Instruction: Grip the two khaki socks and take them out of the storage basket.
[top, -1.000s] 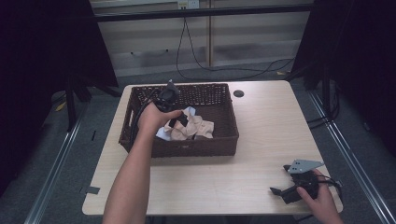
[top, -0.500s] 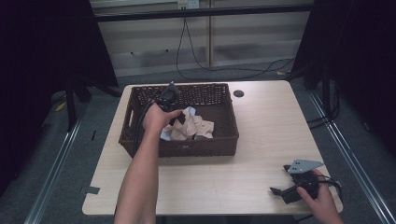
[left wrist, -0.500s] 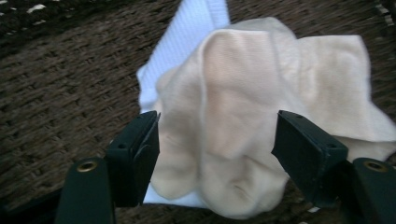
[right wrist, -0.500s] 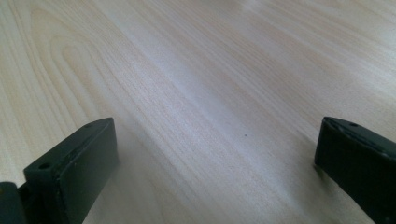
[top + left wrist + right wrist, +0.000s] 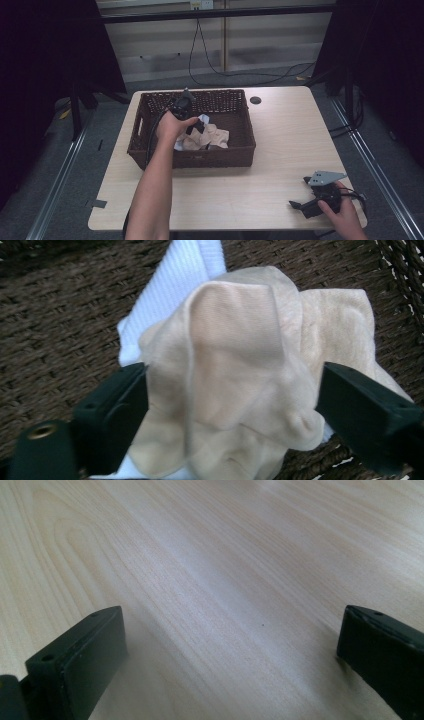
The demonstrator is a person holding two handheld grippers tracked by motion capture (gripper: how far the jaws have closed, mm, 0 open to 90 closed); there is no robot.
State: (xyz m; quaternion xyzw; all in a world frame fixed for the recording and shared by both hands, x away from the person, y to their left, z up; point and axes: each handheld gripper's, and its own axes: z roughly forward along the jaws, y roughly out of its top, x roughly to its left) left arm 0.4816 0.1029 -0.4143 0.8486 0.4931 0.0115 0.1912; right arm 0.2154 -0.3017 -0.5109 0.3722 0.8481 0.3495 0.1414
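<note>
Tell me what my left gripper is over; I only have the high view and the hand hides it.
Observer: In the left gripper view, the left gripper is open, its jaws either side of a bunched beige cloth.
Operator: Say what lies under that cloth.
Observer: A white ribbed cloth sticks out from beneath it, on the woven floor of the basket.
Operator: Now report the right gripper; from up here I can't tell how its jaws stand.
Observer: In the right gripper view, the right gripper is open, with bare wooden table between its jaws and nothing held.
</note>
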